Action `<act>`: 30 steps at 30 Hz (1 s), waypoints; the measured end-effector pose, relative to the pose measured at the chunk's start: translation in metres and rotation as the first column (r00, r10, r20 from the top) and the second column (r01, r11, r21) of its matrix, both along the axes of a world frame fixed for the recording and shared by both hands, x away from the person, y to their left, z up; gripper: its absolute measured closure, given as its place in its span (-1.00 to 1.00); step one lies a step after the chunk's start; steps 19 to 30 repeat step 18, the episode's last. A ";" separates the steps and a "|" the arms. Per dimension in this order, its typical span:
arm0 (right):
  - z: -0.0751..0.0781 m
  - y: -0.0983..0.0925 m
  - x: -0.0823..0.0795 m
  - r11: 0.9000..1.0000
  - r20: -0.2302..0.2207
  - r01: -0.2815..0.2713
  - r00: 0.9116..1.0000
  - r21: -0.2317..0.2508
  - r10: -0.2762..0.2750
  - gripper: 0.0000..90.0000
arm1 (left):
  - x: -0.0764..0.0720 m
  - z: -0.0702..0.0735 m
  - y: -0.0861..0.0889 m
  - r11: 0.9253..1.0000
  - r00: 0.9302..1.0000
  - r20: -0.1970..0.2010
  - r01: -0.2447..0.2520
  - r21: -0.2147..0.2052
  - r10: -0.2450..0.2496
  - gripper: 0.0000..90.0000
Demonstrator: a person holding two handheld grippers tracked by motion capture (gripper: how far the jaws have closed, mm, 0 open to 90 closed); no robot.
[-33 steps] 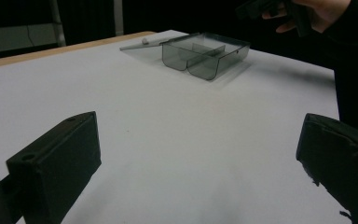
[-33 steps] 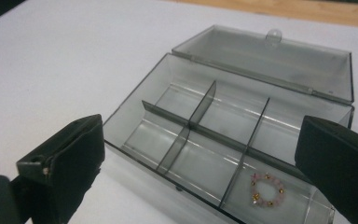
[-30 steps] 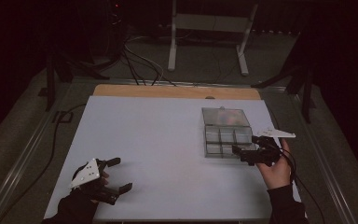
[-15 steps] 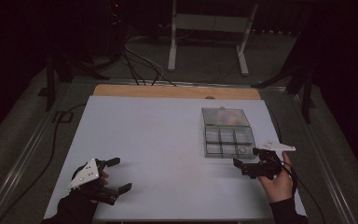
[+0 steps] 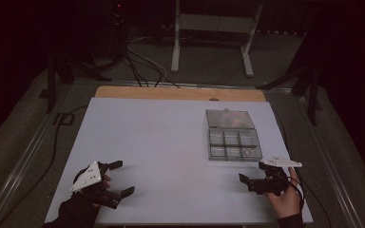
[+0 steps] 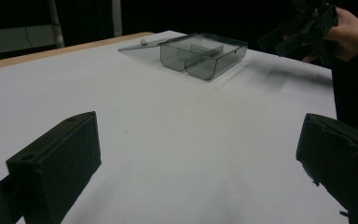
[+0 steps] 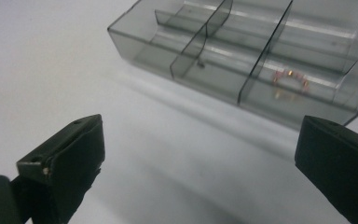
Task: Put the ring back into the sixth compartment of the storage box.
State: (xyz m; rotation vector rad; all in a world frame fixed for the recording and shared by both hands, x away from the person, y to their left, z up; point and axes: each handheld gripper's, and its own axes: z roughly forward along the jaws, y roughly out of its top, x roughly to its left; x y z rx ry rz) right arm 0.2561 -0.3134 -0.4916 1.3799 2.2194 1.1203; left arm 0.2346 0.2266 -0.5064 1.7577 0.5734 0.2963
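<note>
Two grippers agape, empty | white table [image 5: 171, 142] | clear box [image 5: 233, 137] | dark room

No readable text, label, brand, number or sign appears on anything here.

1. A white table top [image 5: 171, 142] fills the middle of the high view.
2. A bare wooden strip [image 5: 171, 92] runs along its far edge.
3. Beyond the table stands a white metal stand [image 5: 214, 35] on two legs.
4. Dark cables [image 5: 140, 59] lie on the grey floor [image 5: 24, 128] behind the table.
5. One cable [image 5: 52, 147] trails along the left side.
</note>
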 end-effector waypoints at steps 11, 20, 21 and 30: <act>-0.015 -0.007 -0.010 1.000 -0.005 -0.004 1.000 0.021 0.004 -0.97 | 0.000 0.000 -0.001 1.000 1.000 0.001 0.003 0.006 -0.003 -0.98; -0.016 -0.007 -0.009 1.000 -0.011 -0.008 1.000 0.028 0.008 -0.97 | 0.001 -0.001 -0.001 1.000 1.000 -0.001 0.001 0.006 -0.001 -0.98; -0.016 -0.007 -0.009 1.000 -0.011 -0.008 1.000 0.028 0.008 -0.97 | 0.001 -0.001 -0.001 1.000 1.000 -0.001 0.001 0.006 -0.001 -0.98; -0.016 -0.007 -0.009 1.000 -0.011 -0.008 1.000 0.028 0.008 -0.97 | 0.001 -0.001 -0.001 1.000 1.000 -0.001 0.001 0.006 -0.001 -0.98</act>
